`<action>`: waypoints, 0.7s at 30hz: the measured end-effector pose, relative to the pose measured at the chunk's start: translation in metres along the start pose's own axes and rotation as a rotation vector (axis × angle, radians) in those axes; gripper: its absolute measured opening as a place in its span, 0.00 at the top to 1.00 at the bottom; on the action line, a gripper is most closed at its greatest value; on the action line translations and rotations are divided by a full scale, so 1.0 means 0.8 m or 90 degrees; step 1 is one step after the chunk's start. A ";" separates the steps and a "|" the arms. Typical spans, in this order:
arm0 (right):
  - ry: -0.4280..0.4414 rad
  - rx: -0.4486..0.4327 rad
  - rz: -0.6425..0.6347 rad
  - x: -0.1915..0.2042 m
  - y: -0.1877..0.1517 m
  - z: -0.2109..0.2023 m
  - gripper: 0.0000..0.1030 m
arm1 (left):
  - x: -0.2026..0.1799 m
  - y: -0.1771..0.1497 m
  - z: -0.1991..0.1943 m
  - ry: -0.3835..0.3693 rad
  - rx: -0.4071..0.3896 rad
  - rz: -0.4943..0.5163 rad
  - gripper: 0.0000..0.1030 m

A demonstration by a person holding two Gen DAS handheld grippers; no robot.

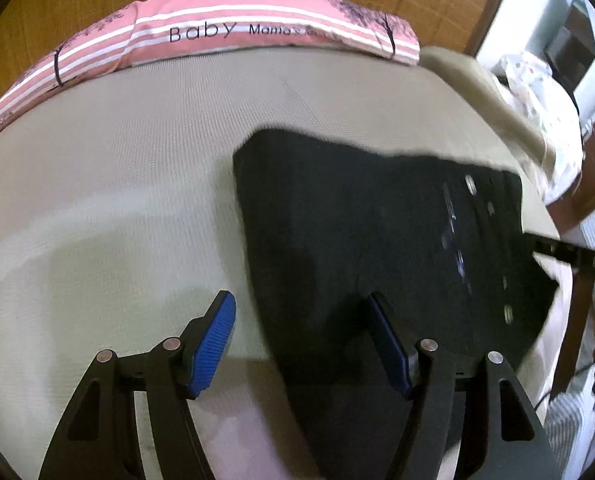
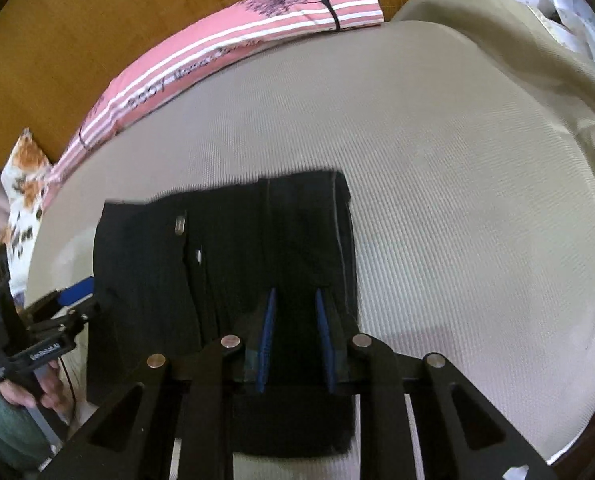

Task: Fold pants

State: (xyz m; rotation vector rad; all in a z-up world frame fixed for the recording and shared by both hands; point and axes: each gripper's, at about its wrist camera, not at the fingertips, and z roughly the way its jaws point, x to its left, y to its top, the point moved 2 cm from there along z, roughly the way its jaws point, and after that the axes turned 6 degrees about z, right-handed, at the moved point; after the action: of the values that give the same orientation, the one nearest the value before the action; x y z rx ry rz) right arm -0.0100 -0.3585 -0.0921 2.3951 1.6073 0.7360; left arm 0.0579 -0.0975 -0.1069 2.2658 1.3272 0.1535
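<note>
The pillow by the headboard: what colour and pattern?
Pink with white stripes, pillow; clearest in left wrist view.

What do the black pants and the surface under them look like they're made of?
The black pants look like a matte woven cloth, perhaps denim or twill; they lie in soft folds and carry small shiny studs, probably metal. The beige bed surface shows a fine regular ribbed weave with a slight sheen, possibly a woven mat or textured cover; blur leaves that open.

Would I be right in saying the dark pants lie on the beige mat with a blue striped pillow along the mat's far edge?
Not quite: the pillow is pink with white stripes, not blue, as the left wrist view shows. The rest holds: the dark pants lie on the beige mat, with the pillow along its far edge.
</note>
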 end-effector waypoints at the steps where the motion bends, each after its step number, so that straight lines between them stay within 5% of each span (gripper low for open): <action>1: 0.003 0.001 0.001 -0.002 -0.004 -0.003 0.81 | -0.003 -0.009 -0.006 -0.004 0.002 0.005 0.34; 7: -0.006 0.008 -0.002 -0.022 -0.033 -0.016 0.78 | -0.016 -0.054 -0.006 -0.018 0.027 0.021 0.34; 12: 0.021 0.026 0.023 -0.037 -0.029 -0.010 0.71 | -0.011 -0.044 -0.009 -0.025 0.034 0.004 0.34; 16: 0.118 0.051 0.044 -0.051 -0.009 -0.008 0.49 | 0.015 -0.036 -0.014 -0.067 0.029 -0.075 0.34; 21: 0.182 0.099 0.067 -0.073 0.011 0.016 0.47 | 0.049 -0.033 -0.001 -0.137 0.053 -0.190 0.34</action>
State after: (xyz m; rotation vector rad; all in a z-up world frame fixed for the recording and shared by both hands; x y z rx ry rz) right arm -0.0139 -0.4129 -0.1175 2.5976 1.7084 1.0513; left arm 0.0573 -0.0540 -0.1249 2.0505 1.5561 -0.2463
